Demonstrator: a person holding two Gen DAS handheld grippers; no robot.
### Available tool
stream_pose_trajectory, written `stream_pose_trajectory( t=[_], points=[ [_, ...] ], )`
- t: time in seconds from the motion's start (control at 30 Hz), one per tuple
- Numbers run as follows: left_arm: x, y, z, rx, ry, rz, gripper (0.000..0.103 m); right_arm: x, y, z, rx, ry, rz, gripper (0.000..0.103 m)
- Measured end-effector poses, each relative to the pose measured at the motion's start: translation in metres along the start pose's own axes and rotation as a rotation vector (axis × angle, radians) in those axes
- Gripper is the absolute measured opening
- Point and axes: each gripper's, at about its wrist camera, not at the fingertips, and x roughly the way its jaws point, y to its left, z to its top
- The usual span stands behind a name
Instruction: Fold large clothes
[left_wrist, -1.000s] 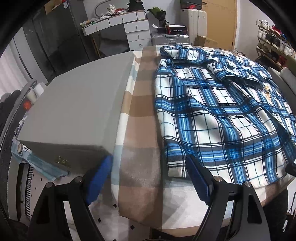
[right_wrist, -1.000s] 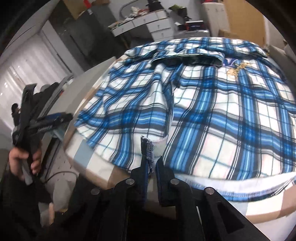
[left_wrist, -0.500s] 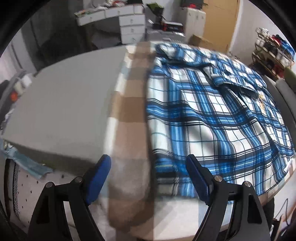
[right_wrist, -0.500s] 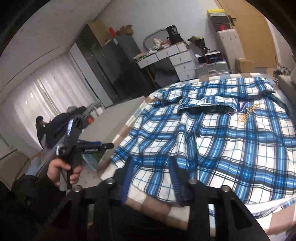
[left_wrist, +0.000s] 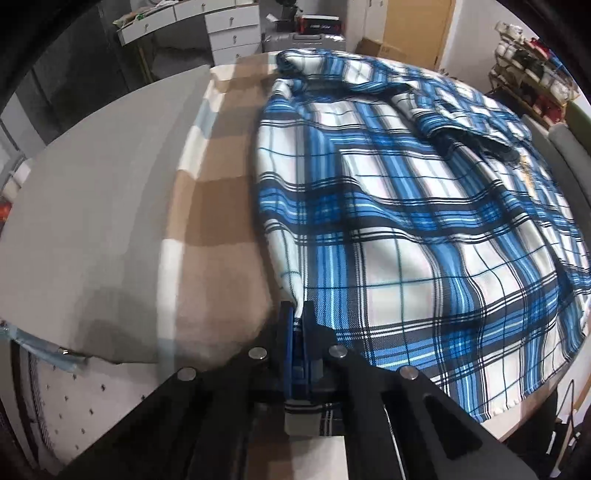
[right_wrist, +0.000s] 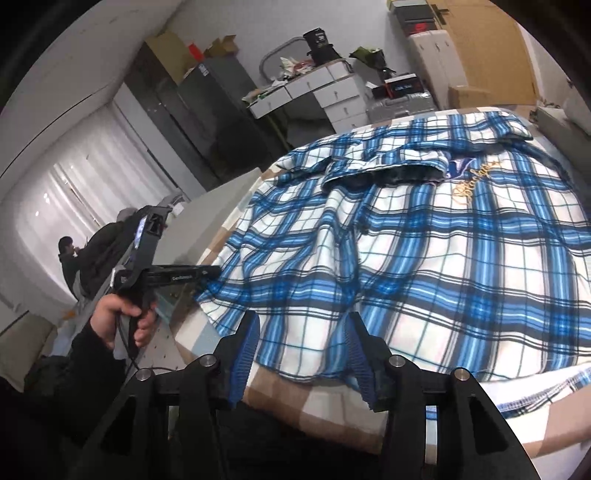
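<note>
since a second ago my left gripper (left_wrist: 299, 314) has gone from wide open over the tablecloth to clamped on the near-left hem corner of the plaid shirt (left_wrist: 406, 221); a bit of plaid cloth shows pinched between the blue pads, more hanging out behind them. my right gripper (right_wrist: 301, 332), which was pinching a fold of the hem then, has let go and lifted; its jaws are opening, nothing pressed between them, the shirt's front edge lying just past the tips. shirt is spread across the checked beige and white tablecloth (left_wrist: 218, 206), collar at the far end, gold lettering (right_wrist: 474, 182) near the chest. from the right wrist view i see my hand (right_wrist: 122, 317) on the left gripper's handle at the shirt's left corner. grey box (left_wrist: 96, 206) sits beside the shirt to its left.
</note>
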Motion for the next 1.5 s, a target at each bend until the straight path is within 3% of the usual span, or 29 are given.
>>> stream_pose_trajectory(
  t=[0.07, 0.27, 0.37, 0.43, 0.47, 0.5, 0.53, 0.57, 0.67, 0.77, 0.87, 0.93, 0.97, 1.0, 1.03, 1.17, 1.33, 1.5],
  points=[
    [-0.002, -0.001, -0.004, 0.035, -0.004, 0.08, 0.001, 0.001, -0.002, 0.0, -0.002, -0.001, -0.007, 0.052],
    [-0.01, 0.016, -0.02, 0.025, -0.007, 0.19, 0.0, -0.004, -0.014, -0.002, 0.0, 0.023, -0.081, 0.053],
    [-0.026, 0.02, -0.024, -0.005, -0.045, 0.15, 0.0, -0.028, -0.037, 0.005, 0.016, 0.002, -0.17, 0.053],
    [-0.032, 0.02, -0.024, -0.018, -0.059, 0.087, 0.002, -0.055, -0.057, 0.014, 0.032, -0.043, -0.274, 0.06],
    [-0.033, 0.019, -0.023, -0.025, -0.064, 0.048, 0.011, -0.066, -0.066, 0.017, 0.043, -0.062, -0.313, 0.064],
    [-0.032, 0.019, -0.022, -0.033, -0.064, 0.02, 0.033, -0.082, -0.08, 0.02, 0.065, -0.087, -0.373, 0.073],
    [-0.03, 0.02, -0.021, -0.04, -0.066, 0.005, 0.048, -0.092, -0.095, 0.022, 0.083, -0.092, -0.423, 0.08],
    [-0.027, 0.019, -0.02, -0.046, -0.075, 0.001, 0.066, -0.096, -0.105, 0.023, 0.093, -0.083, -0.454, 0.081],
    [-0.016, 0.014, -0.018, -0.025, -0.059, 0.006, 0.066, -0.093, -0.146, 0.022, 0.146, 0.006, -0.566, 0.081],
    [-0.008, 0.01, -0.017, -0.031, -0.025, 0.023, 0.066, -0.082, -0.171, 0.016, 0.2, 0.061, -0.54, 0.079],
    [-0.006, 0.007, -0.018, -0.003, -0.033, 0.038, 0.065, -0.074, -0.179, 0.012, 0.223, 0.095, -0.554, 0.068],
    [-0.007, 0.001, -0.019, 0.023, -0.044, 0.048, 0.063, -0.072, -0.175, 0.011, 0.196, 0.097, -0.559, 0.049],
    [-0.007, -0.001, -0.019, 0.028, -0.046, 0.047, 0.06, -0.067, -0.17, 0.01, 0.178, 0.115, -0.549, 0.04],
    [-0.007, -0.001, -0.019, 0.03, -0.046, 0.048, 0.06, -0.065, -0.167, 0.01, 0.151, 0.127, -0.564, 0.016],
    [-0.007, -0.002, -0.02, 0.032, -0.046, 0.052, 0.06, -0.064, -0.162, 0.011, 0.116, 0.137, -0.588, 0.005],
    [-0.008, -0.002, -0.021, 0.042, -0.053, 0.056, 0.059, -0.077, -0.149, 0.012, 0.016, 0.11, -0.656, 0.004],
    [-0.007, -0.001, -0.02, 0.042, -0.036, 0.054, 0.059, -0.083, -0.159, 0.006, -0.01, 0.134, -0.749, 0.003],
    [-0.002, -0.003, -0.014, 0.058, -0.026, 0.087, 0.059, -0.083, -0.167, 0.001, 0.003, 0.13, -0.759, 0.003]
  ],
)
